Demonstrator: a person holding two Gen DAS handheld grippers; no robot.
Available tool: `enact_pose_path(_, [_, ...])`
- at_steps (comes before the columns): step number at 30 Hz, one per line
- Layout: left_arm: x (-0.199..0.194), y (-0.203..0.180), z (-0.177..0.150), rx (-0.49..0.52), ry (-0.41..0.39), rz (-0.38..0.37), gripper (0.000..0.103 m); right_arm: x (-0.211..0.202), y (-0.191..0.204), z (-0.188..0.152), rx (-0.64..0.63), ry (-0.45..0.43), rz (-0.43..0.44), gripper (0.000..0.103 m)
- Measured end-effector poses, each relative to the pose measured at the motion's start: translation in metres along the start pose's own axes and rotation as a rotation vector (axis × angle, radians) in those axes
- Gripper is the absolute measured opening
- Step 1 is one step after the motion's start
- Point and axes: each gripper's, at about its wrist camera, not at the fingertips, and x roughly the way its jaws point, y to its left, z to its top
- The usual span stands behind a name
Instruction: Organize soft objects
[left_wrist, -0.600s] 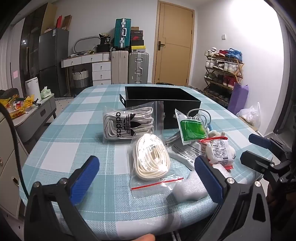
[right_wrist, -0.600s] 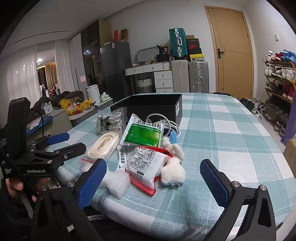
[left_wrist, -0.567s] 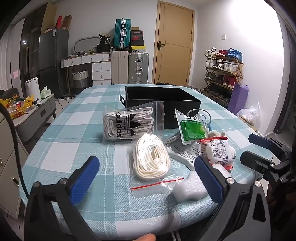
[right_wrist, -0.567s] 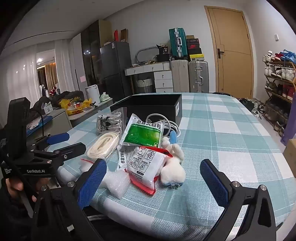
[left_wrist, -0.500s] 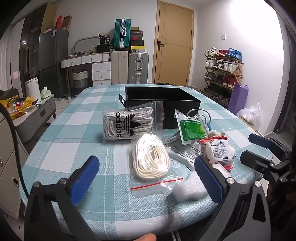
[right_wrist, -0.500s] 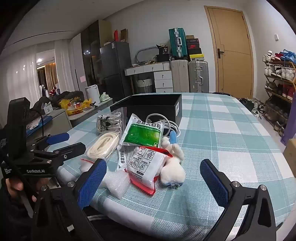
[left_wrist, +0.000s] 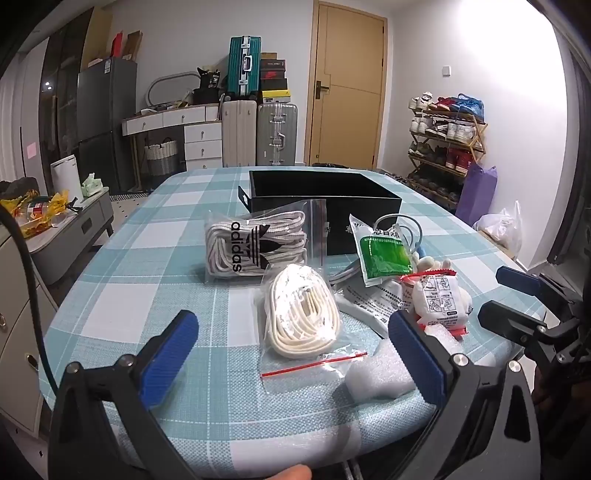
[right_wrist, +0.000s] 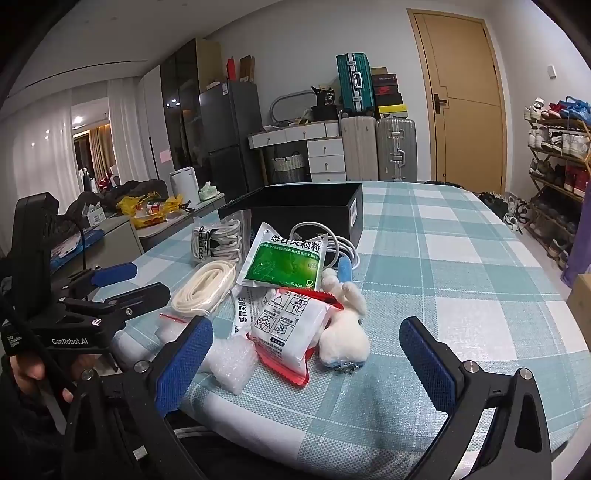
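Nothing moved; both grippers gape empty, lace bag just beyond left

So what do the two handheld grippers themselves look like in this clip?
Both match: the left gripper and the right gripper each have a black frame whose two arms end in blue ribbed pads, with silver bolts at the joints. Seen from the right wrist view, the left one's body bears white "GenRobot.AI" lettering, and a black cable runs by the hand holding it.
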Motion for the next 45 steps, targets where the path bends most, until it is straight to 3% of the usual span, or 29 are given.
enact_pose_path(45, [0.0002,-0.0017,-0.0005,0.019,-0.005,0.009,0.103,-0.0055,0.0037,0.0024,-0.014,-0.004,-0.021,0.103])
